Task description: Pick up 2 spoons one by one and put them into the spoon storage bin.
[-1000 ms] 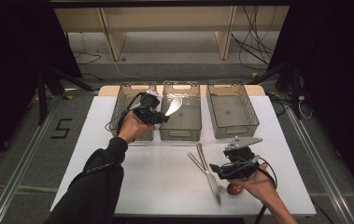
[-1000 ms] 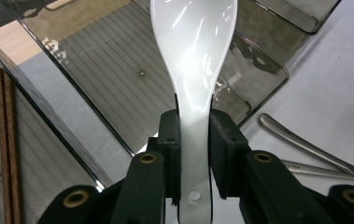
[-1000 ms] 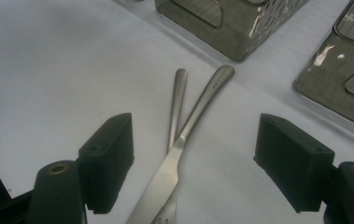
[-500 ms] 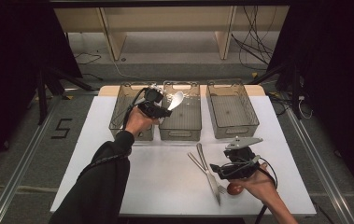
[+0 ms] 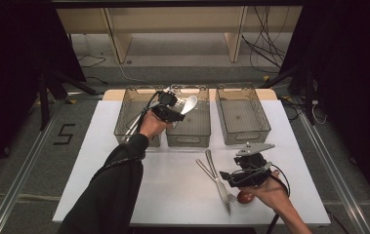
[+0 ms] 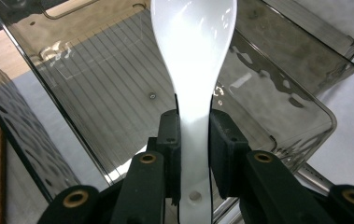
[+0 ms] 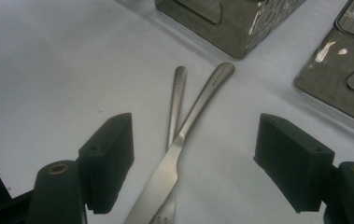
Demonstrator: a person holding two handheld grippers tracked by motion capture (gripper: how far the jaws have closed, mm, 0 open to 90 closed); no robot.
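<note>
White table [image 5: 173,195]: your left tongs [image 5: 175,111] pinch the white spoon [image 5: 189,104] above the middle bin [image 5: 188,136]; knife [image 5: 216,178] and fork [image 5: 221,187] still wait under your spread right tongs [image 5: 231,178].

The left gripper [image 5: 173,111] is black, its jaws blocky with brass-ringed screw holes. A dark long sleeve [image 5: 109,190] covers that arm. The right gripper [image 5: 226,176] carries a grey three-cornered plate and a black cable.
</note>
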